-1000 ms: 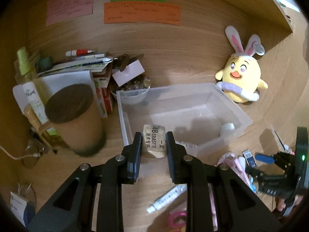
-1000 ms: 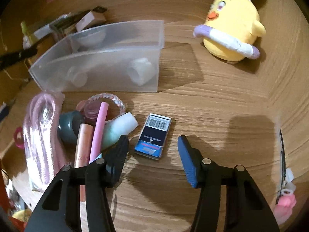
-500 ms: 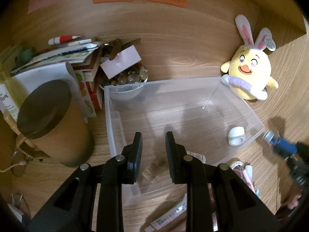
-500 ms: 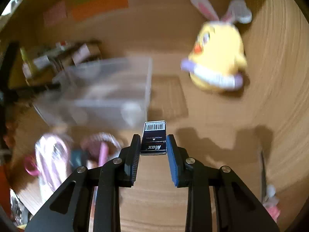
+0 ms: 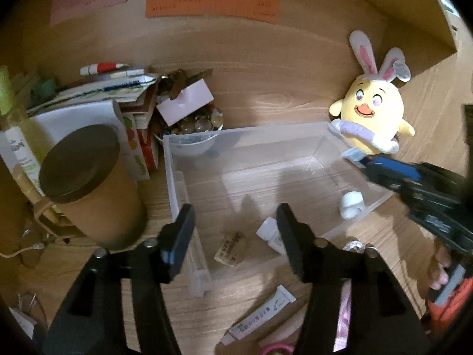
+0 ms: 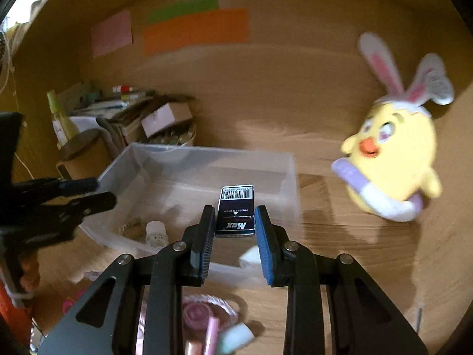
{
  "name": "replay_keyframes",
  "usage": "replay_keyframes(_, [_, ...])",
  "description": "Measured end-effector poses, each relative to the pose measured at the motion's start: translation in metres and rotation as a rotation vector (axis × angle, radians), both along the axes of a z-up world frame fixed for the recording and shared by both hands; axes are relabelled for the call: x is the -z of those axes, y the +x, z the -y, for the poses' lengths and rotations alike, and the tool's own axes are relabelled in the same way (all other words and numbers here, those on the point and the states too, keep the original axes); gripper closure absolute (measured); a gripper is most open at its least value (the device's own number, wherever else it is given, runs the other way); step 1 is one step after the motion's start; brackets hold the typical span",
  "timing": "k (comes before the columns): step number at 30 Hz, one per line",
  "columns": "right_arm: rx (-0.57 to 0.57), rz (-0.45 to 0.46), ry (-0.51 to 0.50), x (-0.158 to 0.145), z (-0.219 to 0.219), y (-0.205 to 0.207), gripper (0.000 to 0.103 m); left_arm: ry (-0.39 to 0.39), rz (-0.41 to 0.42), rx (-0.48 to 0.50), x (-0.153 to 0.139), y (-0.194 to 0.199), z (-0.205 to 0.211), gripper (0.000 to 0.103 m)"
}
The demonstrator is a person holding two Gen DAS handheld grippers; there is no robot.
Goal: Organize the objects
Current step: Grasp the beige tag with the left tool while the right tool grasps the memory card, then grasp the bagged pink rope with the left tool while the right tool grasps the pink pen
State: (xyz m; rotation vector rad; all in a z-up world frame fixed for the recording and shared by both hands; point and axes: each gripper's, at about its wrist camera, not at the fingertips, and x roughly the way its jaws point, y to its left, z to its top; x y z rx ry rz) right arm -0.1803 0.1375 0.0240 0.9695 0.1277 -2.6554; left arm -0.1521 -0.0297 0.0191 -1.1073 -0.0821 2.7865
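My left gripper hovers over the near end of the clear plastic bin, its jaws opening with nothing between them. Below it, the beige eraser lies on the bin floor, close to a white tube piece and a small white roll. My right gripper is shut on a dark staple box with a barcode label and holds it above the bin's near wall. From the left wrist view, the right gripper reaches in over the bin's right corner. The left gripper shows at the left.
A yellow plush chick with bunny ears sits right of the bin. A lidded brown cup, stacked papers and a bowl of glass beads crowd the left. A white tube and pink items lie in front of the bin.
The left gripper let the eraser drop into the bin and opened. The right gripper shut on the staple box, lifted it off the table and carried it over the bin.
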Motion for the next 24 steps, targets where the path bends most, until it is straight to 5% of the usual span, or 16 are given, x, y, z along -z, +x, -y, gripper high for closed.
replay_keyframes(5, [-0.016, 0.058, 0.015, 0.019, 0.012, -0.017, 0.078, 0.001, -0.002, 0.017, -0.001, 0.014, -0.002, 0.039])
replay_keyframes(16, [-0.038, 0.091, 0.068, 0.031, 0.023, -0.020, 0.076, 0.008, 0.004, 0.034, 0.005, 0.045, -0.015, 0.011])
replay_keyframes(24, [-0.022, 0.005, 0.061, 0.011, -0.003, 0.019, 0.053, 0.037, 0.031, 0.023, 0.015, 0.063, -0.036, 0.004])
